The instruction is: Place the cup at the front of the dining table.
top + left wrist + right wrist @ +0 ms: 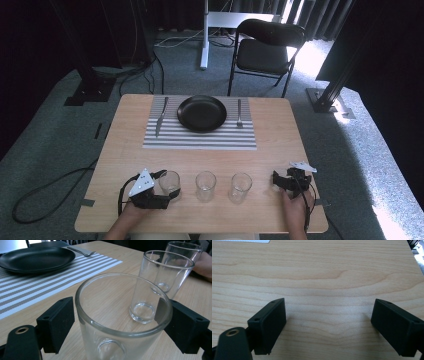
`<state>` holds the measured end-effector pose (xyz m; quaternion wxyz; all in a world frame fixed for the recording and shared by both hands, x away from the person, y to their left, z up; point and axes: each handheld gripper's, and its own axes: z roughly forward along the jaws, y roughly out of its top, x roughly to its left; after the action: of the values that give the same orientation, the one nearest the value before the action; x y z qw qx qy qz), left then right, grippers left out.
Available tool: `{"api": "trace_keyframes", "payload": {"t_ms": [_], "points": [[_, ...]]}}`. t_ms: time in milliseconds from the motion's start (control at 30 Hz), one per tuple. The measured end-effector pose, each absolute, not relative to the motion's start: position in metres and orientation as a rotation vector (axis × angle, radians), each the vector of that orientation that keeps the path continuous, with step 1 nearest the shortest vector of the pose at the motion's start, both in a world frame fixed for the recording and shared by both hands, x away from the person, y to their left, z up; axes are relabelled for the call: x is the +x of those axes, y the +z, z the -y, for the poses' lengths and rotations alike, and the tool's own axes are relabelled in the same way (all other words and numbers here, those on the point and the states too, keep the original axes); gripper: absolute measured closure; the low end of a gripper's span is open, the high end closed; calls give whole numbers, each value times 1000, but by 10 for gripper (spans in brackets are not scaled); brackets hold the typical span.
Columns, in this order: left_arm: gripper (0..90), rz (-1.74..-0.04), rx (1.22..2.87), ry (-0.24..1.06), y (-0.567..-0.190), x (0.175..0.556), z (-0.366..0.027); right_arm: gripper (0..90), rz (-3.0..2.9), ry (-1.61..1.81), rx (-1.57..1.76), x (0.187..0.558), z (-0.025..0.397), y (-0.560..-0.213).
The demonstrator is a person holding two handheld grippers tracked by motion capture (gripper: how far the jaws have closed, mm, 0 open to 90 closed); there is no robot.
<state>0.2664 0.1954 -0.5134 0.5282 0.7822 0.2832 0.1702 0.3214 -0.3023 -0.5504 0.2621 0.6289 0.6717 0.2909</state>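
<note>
**Left gripper straddles the near-left glass**

The left gripper stands wide open, its jaws either side of the left glass on the table, right pad touching. The right gripper gapes open over bare wood, holding nothing.

Lab or recording studio, not home, as I read it from my feed. Black curtains along back and sides, grey carpet, black metal stands with floor plates, loose cables trailing across floor. Lone folding chair behind small wooden table. Staged place setting on table: striped mat, black plate.
</note>
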Motion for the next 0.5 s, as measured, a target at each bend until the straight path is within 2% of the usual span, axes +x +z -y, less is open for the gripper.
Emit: {"api": "trace_keyframes", "payload": {"t_ms": [200, 233, 400, 500], "points": [[172, -672, 1869, 398, -515, 267, -193, 121, -1817, 788, 1702, 321, 302, -550], [202, -674, 1862, 406, -515, 267, -193, 121, -1817, 788, 1702, 321, 302, -550], [208, -682, 1860, 405, -516, 268, -190, 121, -1817, 788, 1701, 321, 302, -550], [256, -692, 1852, 396, -517, 269, -191, 121, -1817, 788, 1702, 321, 302, -550]]}}
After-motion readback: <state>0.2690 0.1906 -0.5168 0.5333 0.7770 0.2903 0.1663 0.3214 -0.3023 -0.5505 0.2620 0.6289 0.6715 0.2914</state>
